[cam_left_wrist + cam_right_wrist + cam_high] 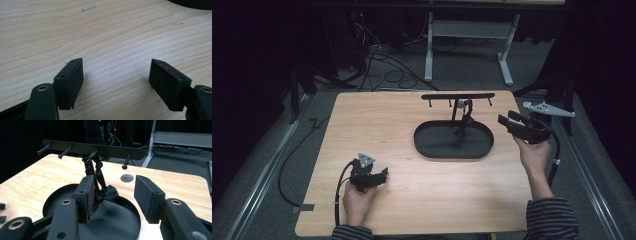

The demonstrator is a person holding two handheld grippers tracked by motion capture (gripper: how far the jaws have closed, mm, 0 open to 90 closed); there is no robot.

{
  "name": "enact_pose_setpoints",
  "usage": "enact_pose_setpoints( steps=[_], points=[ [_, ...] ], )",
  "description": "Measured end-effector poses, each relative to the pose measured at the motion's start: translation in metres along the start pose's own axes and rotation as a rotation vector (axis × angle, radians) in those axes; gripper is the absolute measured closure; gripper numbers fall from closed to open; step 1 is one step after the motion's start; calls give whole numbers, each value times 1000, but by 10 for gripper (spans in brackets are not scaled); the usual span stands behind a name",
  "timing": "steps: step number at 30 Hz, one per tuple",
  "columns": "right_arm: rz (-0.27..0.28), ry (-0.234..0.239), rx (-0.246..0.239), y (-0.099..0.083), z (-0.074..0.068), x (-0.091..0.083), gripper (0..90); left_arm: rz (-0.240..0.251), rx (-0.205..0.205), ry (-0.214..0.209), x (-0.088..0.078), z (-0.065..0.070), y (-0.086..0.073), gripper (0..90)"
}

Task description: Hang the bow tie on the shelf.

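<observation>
Black cord (99,173) hangs from the rack's crossbar (95,148), knotted and twisted along its length; its long axis runs nearly upright, top end looped at the bar, lower end bunched in a dark knot (110,191) that rests in the tray. The same cord (466,119) in the high view drops beside the rack's post into the oval tray (427,145). The tray is black, shallow-walled, its long axis running across the worktop (412,195), and apart from the cord's end and the post's foot its floor looks bare. The crossbar lies parallel to the tray's length and carries short pegs (127,161) that stick out toward the person.

Just to the tray's right, the right claw (503,120) is held in the air, pointing left toward the cord; its jaws are spread, nothing between the pads. In the right gripper view the cord shows through the gap, beyond the tips (113,195).

Well apart, near the worktop's front left, the left claw (384,173) rests low on the wood, jaws spread wide over bare grain (116,75).
</observation>
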State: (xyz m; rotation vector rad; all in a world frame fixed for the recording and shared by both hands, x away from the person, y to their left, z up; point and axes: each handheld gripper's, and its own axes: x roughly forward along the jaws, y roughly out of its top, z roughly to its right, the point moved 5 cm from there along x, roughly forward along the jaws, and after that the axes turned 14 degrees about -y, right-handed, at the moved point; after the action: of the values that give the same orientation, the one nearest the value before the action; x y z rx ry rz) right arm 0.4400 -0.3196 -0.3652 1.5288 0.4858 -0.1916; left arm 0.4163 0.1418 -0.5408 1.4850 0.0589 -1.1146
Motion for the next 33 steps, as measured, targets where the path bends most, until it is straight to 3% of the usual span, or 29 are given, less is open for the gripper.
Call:
enact_pose_setpoints(
  steps=[33],
  points=[
    [-26, -21, -9, -30, 12, -27, 558, -2, 1, -1, 0, 0, 0, 282]
  ],
)
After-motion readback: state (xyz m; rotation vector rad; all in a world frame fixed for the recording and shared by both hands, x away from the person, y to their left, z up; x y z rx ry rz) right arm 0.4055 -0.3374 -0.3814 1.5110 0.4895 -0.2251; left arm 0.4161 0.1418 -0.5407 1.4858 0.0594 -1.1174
